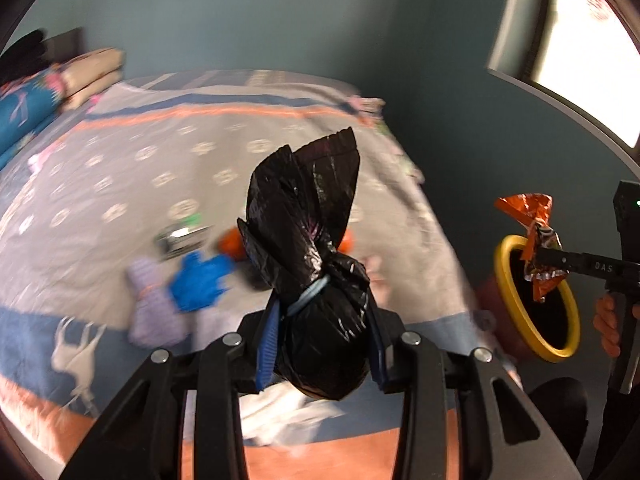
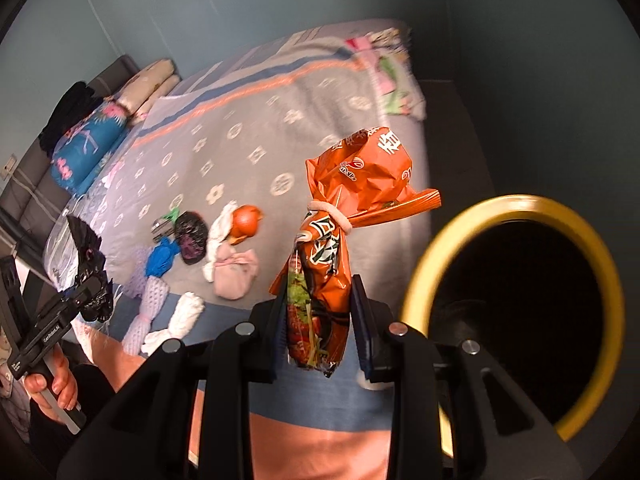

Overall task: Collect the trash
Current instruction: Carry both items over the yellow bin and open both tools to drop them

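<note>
My left gripper (image 1: 324, 340) is shut on a black plastic bag bundle (image 1: 316, 264) tied with a blue band, held above the bed; it also shows in the right wrist view (image 2: 90, 276). My right gripper (image 2: 320, 320) is shut on an orange snack wrapper (image 2: 348, 208) tied with a pink band, just left of the yellow-rimmed bin (image 2: 516, 304). In the left wrist view that wrapper (image 1: 536, 244) hangs over the bin's opening (image 1: 536, 300). More tied bundles lie on the bed: blue (image 2: 162, 258), black (image 2: 192, 236), orange (image 2: 246, 220), pink (image 2: 234, 276), lilac (image 2: 146, 300), white (image 2: 178, 322).
The bed (image 2: 256, 128) has a grey patterned cover. Pillows (image 2: 152, 84) and a blue folded quilt (image 2: 86, 148) sit at its head. A window (image 1: 580, 48) is at the upper right. The bin stands on the floor beside the bed's foot corner.
</note>
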The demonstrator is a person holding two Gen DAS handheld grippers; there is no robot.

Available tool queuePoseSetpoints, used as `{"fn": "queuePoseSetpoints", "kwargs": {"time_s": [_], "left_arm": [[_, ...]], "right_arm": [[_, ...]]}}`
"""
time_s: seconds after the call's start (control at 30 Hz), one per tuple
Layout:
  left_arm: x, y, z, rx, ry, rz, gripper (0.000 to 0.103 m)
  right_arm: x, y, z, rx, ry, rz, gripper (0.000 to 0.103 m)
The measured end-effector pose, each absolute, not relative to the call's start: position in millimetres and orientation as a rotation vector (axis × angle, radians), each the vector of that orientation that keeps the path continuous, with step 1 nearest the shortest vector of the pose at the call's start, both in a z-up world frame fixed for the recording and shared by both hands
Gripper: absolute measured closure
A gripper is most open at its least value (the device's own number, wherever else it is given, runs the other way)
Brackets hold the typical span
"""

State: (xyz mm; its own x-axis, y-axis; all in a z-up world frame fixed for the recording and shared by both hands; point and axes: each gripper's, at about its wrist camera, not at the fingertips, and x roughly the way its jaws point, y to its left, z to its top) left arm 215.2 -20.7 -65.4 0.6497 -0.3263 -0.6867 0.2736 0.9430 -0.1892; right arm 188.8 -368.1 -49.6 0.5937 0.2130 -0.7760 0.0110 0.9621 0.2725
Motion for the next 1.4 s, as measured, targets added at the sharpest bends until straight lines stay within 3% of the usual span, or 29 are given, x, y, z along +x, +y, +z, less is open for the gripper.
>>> {"fn": "queuePoseSetpoints", "kwargs": {"time_s": [0.57, 1.07, 1.33, 1.4], "left_arm": [[233.7, -231.3, -58.9, 0.016, 0.829, -0.673, 0.068], [245.6, -340.8, -96.1, 0.015, 0.926, -0.822, 0.067], [252.6, -351.5, -105.3, 0.005, 0.949, -0.823, 0.056], [255.6, -347.2, -105.4, -0.020, 0.957, -0.826, 0.046]], "right_arm": [[148.4, -492.7, -53.6, 0.338, 0.905, -0.065, 0.075], [132.9, -552.4, -77.0, 0.392, 0.910, -0.150, 0.073], [126.8, -567.4, -79.8, 0.399, 0.903, -0.181, 0.064], [124.0, -570.1, -79.0, 0.411, 0.901, -0.191, 0.061]]}}
